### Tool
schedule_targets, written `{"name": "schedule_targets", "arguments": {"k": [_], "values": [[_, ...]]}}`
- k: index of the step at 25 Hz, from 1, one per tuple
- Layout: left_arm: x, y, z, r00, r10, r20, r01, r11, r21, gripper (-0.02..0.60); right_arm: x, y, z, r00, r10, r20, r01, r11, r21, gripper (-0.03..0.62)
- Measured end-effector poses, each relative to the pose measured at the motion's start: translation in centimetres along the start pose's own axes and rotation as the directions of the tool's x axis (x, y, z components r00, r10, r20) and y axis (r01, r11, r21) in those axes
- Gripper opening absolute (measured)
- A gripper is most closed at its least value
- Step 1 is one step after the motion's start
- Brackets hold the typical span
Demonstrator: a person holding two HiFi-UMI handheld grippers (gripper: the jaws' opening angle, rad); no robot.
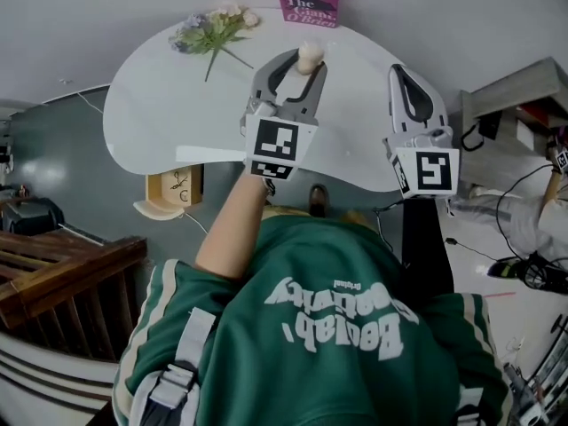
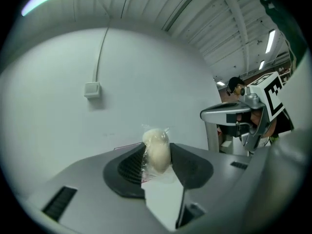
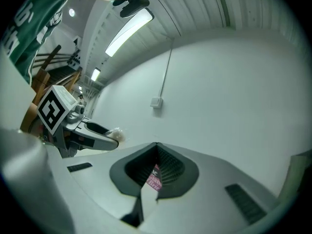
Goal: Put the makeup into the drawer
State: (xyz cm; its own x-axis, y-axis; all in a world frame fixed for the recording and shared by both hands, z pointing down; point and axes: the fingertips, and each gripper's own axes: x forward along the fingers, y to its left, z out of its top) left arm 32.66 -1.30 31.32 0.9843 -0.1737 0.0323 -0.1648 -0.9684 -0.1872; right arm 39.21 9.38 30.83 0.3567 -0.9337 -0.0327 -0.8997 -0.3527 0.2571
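— Head view?
— Your left tongs [image 1: 306, 62] grip a cream, egg-shaped makeup sponge [image 1: 310, 56] over the white table [image 1: 151, 122].
— Left gripper view?
— The sponge sits in clear wrap, pinched between both pads.
— Right gripper view?
— Your right tongs [image 3: 156, 145] are clenched, empty.

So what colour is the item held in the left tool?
Cream-white: an egg-shaped makeup item. It shows best in the left gripper view.

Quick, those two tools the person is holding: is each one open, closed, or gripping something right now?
The left tool is closed on a wrapped sponge.
The right tool is closed and empty.
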Motion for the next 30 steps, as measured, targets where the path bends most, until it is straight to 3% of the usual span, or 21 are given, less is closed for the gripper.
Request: {"name": "schedule_targets", "arguments": {"k": [5, 10, 16, 26, 30], "values": [[-5.2, 5.6, -0.3, 0.99, 0.139, -0.007, -0.139, 0.99, 0.001, 0.169, 4.0, 5.7, 1.5, 0.99, 0.137, 0.04, -0.138, 0.99, 0.009, 0.009], [-12.3, 12.2, -1.4, 0.954, 0.297, -0.034, -0.297, 0.955, 0.002, 0.169, 8.2, 14.2, 3.6, 0.951, 0.298, 0.08, -0.299, 0.954, 0.007, 0.009], [-21.5, 19.0, -3.0, 0.876, 0.476, -0.077, -0.477, 0.879, 0.006, 0.169, 11.9, 25.3, 6.3, 0.874, 0.471, 0.117, -0.475, 0.88, 0.009, 0.009], [-37.2, 26.1, -5.1, 0.698, 0.699, -0.158, -0.702, 0.711, 0.042, 0.169, 13.7, 43.5, 10.8, 0.669, 0.717, 0.195, -0.73, 0.683, -0.008, 0.009], [-41.0, 27.3, -5.6, 0.668, 0.725, -0.164, -0.729, 0.683, 0.049, 0.169, 13.3, 48.6, 11.5, 0.617, 0.762, 0.198, -0.775, 0.632, -0.02, 0.009]]}}
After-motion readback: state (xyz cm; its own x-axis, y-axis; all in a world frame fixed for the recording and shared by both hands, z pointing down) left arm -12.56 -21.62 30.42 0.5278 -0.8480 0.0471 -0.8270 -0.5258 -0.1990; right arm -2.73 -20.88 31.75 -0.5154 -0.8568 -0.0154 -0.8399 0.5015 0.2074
